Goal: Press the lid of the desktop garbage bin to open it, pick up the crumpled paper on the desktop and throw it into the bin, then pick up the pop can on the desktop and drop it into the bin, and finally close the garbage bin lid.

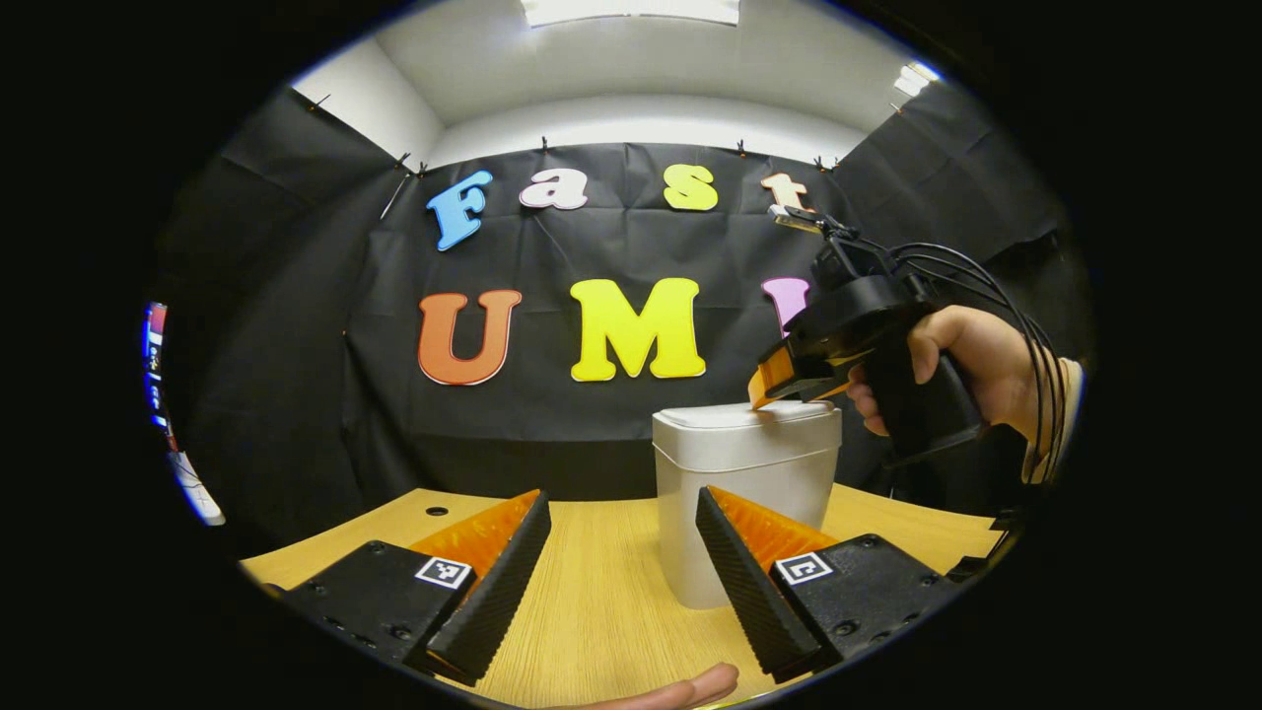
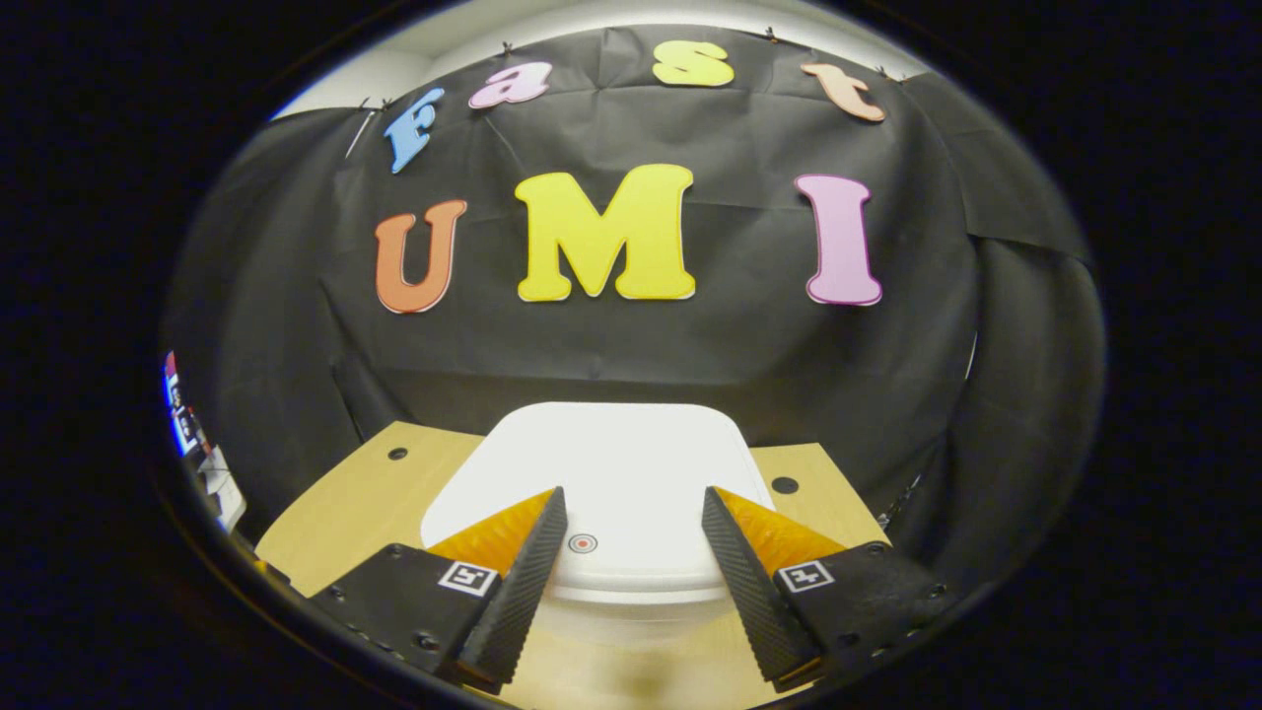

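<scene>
White plastic bin, upright on the pale wooden bench, towards the far middle with the black cloth wall close behind. Lid down and flat, so by the look of it the first step in hand: pressing to open. Right tongs seen from the left gripper view at the lid's right far edge, tips touching or just above it; cannot tell which, nor how wide they stand from that angle. In the right gripper view, right tongs spread wide, holding nothing, poised directly over the lid with a small red ring mark between the fingers, near the lid's front edge. Left tongs also wide and empty, low over the bench on the near side, pointed at the bin body, not touching it.

Next move, as a judgement: a short push straight down on the marked spot, then a lift away so the lid can spring up without striking the fingers. Open bench to left and right of the bin, and in front; small dark holes in the bench on either side near the far edge. Little room behind the bin. Crumpled paper and pop can not located from here
</scene>
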Tool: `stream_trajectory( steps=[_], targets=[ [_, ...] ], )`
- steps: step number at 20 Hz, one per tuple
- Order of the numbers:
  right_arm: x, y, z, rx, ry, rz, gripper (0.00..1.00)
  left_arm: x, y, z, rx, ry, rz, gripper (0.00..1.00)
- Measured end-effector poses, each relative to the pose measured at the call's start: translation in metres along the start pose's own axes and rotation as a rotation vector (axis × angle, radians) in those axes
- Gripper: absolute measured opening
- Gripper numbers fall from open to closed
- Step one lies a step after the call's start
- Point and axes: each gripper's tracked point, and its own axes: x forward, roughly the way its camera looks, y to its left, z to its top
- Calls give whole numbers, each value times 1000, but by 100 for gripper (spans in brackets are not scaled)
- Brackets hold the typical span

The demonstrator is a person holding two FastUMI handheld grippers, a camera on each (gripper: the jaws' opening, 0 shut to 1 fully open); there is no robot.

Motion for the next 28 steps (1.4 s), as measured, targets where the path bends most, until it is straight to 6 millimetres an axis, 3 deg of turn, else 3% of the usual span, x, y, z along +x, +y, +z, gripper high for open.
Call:
stream_trajectory(
  steps=[1,2,5,7,14,15,17,18,20,28],
  targets=[
    [-3,0,-2,1,-2,-7,84,1,-6,-4,-18,16,-20,96],
    [-6,1,-4,-6,-9,-10,88,1,-11,-8,-30,33,-38,96],
    [-9,2,-6,-26,-34,-7,84,1,-8,-13,-33,59,-45,96],
    [-8,0,-10,-8,-43,-8,88,1,-5,-14,-34,65,-44,96],
    [-8,3,-11,-85,-122,-52,84,-5,7,-2,-54,40,-27,96],
    [-9,3,-7,-85,-138,-63,88,-6,8,1,-50,34,-25,100],
    [-10,0,-4,-103,-172,-86,89,-6,12,3,-36,24,-16,96],
    [-9,0,-6,-100,-176,-89,96,-7,14,4,-31,24,-10,96],
    [-10,-1,-8,-68,-190,-94,95,-6,17,3,-31,23,-5,96],
    [-40,-11,-19,-49,-234,-82,98,-5,30,4,-33,25,19,96]
  ],
)
